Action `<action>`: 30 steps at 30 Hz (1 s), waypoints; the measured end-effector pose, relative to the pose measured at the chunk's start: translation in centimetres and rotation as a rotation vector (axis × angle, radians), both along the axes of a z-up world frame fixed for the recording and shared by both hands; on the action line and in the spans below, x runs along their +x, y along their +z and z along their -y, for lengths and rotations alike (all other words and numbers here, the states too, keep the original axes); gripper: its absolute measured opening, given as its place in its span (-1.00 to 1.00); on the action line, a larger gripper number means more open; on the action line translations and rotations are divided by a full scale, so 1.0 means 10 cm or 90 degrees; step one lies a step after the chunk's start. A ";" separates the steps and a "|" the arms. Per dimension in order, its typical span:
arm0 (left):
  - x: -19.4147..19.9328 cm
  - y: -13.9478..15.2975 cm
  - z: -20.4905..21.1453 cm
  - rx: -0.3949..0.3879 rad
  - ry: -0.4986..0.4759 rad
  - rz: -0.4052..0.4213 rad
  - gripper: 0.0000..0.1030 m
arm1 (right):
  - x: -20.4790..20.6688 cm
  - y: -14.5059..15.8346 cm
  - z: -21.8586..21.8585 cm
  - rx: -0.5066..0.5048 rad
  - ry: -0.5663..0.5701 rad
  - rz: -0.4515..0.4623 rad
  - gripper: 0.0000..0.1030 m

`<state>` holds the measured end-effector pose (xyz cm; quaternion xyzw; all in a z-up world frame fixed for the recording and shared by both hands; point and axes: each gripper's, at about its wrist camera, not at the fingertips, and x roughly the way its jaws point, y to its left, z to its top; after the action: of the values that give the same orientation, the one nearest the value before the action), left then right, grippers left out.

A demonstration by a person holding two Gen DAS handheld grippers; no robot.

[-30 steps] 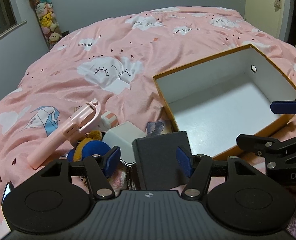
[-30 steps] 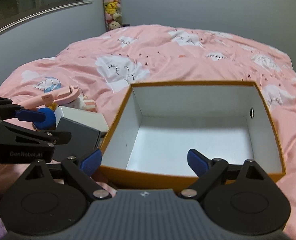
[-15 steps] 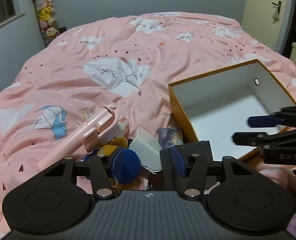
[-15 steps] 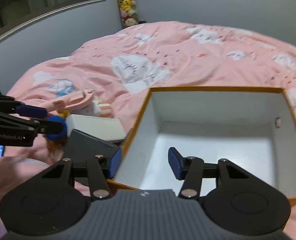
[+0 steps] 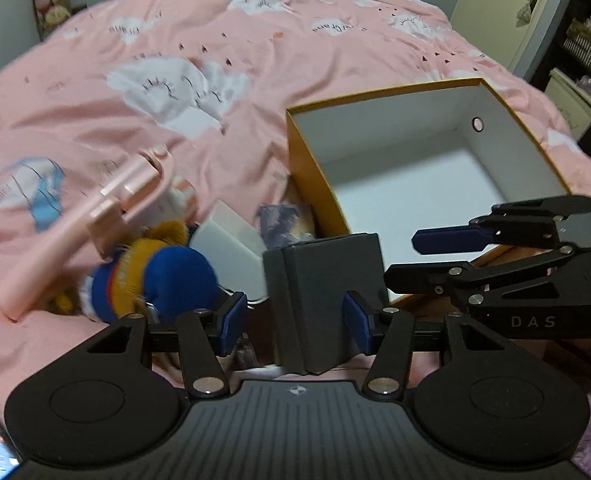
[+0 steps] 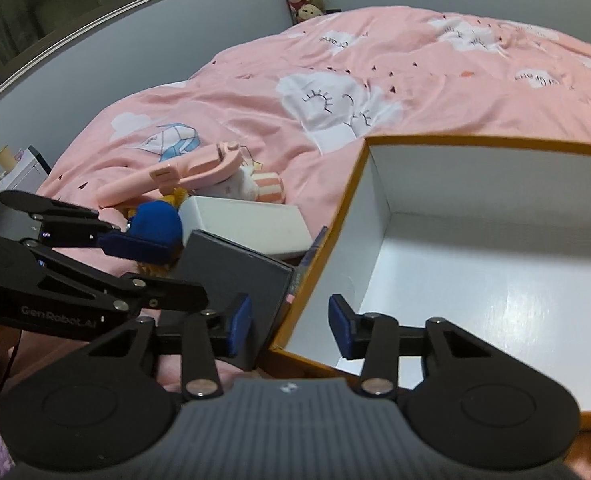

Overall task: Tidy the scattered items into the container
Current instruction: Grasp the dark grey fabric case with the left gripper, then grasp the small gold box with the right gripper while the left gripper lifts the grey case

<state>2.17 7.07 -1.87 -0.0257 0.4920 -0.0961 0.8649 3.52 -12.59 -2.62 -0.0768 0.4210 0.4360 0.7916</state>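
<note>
Right gripper [image 6: 289, 326] is closing astride the orange box [image 6: 315, 264] wall; left gripper [image 5: 291, 322] (narrower) now brackets the dark box [image 5: 327, 280].

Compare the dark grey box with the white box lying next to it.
The dark grey box stands between the left gripper's fingers; the white box lies free of both grippers. The grey one is matt and dark, the white one pale and smooth. The grey one sits nearer the cameras, the white one behind it. Both are rectangular, closed, and rest on the pink bedcover beside the open orange container.
</note>
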 end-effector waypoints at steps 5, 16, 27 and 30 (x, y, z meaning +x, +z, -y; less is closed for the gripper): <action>0.07 -0.10 -0.04 -0.052 0.000 -0.031 0.32 | 0.06 -0.08 0.03 -0.001 -0.006 -0.032 -0.46; 0.17 -0.24 0.01 -0.094 -0.009 -0.058 0.18 | 0.10 -0.20 0.01 -0.014 -0.006 -0.056 -0.54; 0.11 0.04 0.01 -0.128 0.008 0.002 -0.23 | 0.09 -0.14 0.08 -0.005 -0.023 -0.039 -0.54; 0.11 0.11 0.05 -0.132 0.014 0.021 -0.23 | 0.10 -0.10 0.11 -0.001 -0.024 -0.031 -0.54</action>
<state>3.31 6.59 -0.77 -0.1190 0.4650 -0.1372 0.8665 4.50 -13.72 -3.61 -0.0583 0.4419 0.4223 0.7893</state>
